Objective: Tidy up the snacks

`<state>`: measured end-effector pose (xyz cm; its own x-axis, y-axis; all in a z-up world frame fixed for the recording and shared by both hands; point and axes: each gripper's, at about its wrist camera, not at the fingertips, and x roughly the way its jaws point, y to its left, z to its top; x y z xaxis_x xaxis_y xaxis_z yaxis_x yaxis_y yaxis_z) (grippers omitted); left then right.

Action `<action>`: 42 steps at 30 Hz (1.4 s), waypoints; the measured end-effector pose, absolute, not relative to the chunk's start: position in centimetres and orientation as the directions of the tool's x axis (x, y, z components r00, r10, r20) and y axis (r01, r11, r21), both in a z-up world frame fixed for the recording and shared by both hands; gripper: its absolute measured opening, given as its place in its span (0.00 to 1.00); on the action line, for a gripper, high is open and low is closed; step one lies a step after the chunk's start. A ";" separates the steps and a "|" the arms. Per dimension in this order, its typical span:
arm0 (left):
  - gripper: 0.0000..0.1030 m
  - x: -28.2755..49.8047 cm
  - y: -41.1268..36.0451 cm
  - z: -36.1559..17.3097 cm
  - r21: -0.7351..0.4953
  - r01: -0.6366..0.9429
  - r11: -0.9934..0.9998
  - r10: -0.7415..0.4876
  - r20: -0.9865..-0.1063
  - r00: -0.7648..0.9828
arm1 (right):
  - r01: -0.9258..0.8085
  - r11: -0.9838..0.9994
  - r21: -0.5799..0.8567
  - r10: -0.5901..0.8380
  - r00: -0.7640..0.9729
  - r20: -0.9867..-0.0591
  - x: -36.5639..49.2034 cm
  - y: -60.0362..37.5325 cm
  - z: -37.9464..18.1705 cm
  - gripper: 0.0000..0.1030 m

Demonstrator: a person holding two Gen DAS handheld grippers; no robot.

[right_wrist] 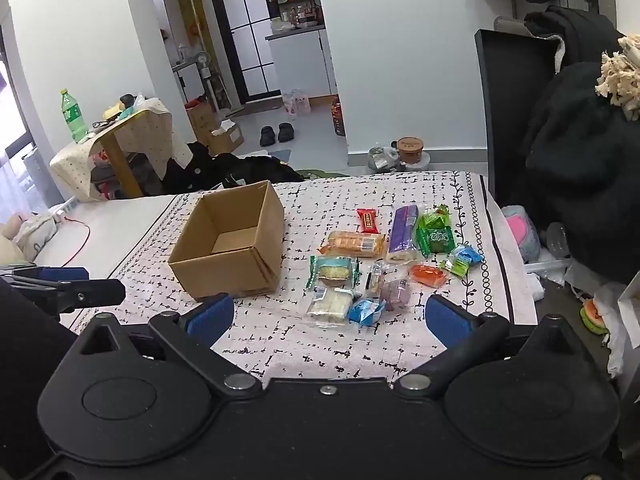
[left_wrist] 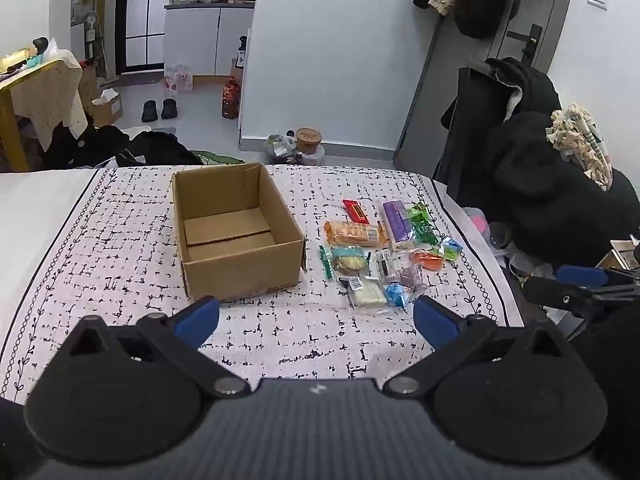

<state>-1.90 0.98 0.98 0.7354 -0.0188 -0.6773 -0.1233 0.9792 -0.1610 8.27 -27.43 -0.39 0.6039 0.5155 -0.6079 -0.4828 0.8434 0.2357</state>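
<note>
We hold both tools above the near edge of the patterned cloth, nothing in either. The left gripper (left_wrist: 316,314) has its blue pads spread as wide as they go, empty; the right gripper (right_wrist: 330,314) is likewise wide apart and empty, both tilted down toward the spread.

We take the cardboard box (left_wrist: 238,236) as our landmark. It stands open-topped and empty on the cloth (left_wrist: 120,248), ahead of the left gripper. All the snacks lie in a loose cluster just right of the box, none inside yet. Nearest us in that cluster are a pale cake in a clear wrapper (right_wrist: 330,304) and a small blue packet (right_wrist: 366,311); farther back lie an orange biscuit pack (right_wrist: 354,243), a red bar (right_wrist: 368,220), a long purple pack (right_wrist: 404,234) and green packets (right_wrist: 434,232).

The task seems barely begun. To start well, we would send the right gripper to the nearest item, the cake or the blue packet, and close across its narrow side, so the thin film does not slip. Neighbours touch or overlap there, so we should come straight down on one piece. Then carry it left over the box wall and let go low inside.
</note>
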 end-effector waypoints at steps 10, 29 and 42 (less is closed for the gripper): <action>1.00 -2.0 1.0 1.1 -0.157 -0.124 0.980 -0.015 -0.676 0.737 | -0.473 0.846 0.244 0.513 0.602 -0.612 8.3 -27.6 -0.4 1.00; 1.00 -1.7 1.0 1.0 -0.157 -0.106 0.982 -0.029 -0.676 0.737 | -0.488 0.839 0.240 0.525 0.608 -0.596 8.4 -27.5 0.0 1.00; 1.00 -1.8 0.9 1.2 -0.157 -0.110 0.981 -0.026 -0.677 0.736 | -0.487 0.838 0.245 0.530 0.622 -0.576 8.2 -27.9 0.3 1.00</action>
<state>-1.82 0.94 1.16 0.7359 -0.0256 -0.6766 -0.1101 0.9814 -0.1569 8.24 -27.93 0.33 0.6223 0.5296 -0.5765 -0.4870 0.8385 0.2447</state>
